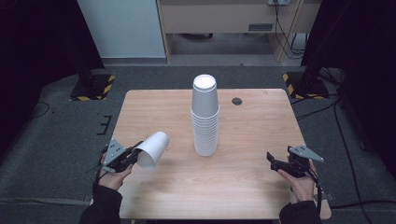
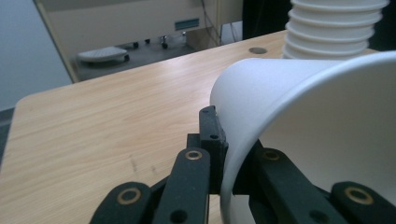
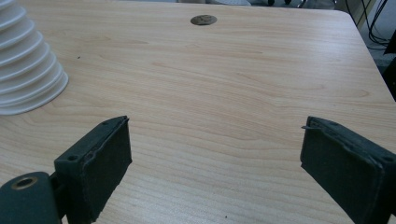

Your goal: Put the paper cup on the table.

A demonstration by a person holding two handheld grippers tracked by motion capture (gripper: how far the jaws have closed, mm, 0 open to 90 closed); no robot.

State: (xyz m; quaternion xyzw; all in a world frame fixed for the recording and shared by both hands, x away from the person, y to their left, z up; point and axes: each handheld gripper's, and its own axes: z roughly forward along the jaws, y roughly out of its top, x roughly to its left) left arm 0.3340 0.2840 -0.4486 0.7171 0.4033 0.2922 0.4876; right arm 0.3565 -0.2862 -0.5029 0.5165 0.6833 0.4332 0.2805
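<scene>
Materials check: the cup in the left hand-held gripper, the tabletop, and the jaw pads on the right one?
Cup: looks like white paper, matte, thin rolled rim; could be foam, hard to tell.
Tabletop: light wood-grain, smooth with a slight sheen; probably laminate rather than solid wood.
Jaw pads: black, dull, slightly rough faces, likely rubber or foam on rigid black plastic links.

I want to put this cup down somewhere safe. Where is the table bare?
Bare wood lies between the cup stack and the right gripper, and along the near edge. It is tighter by the left gripper, whose held cup points at the stack.
</scene>
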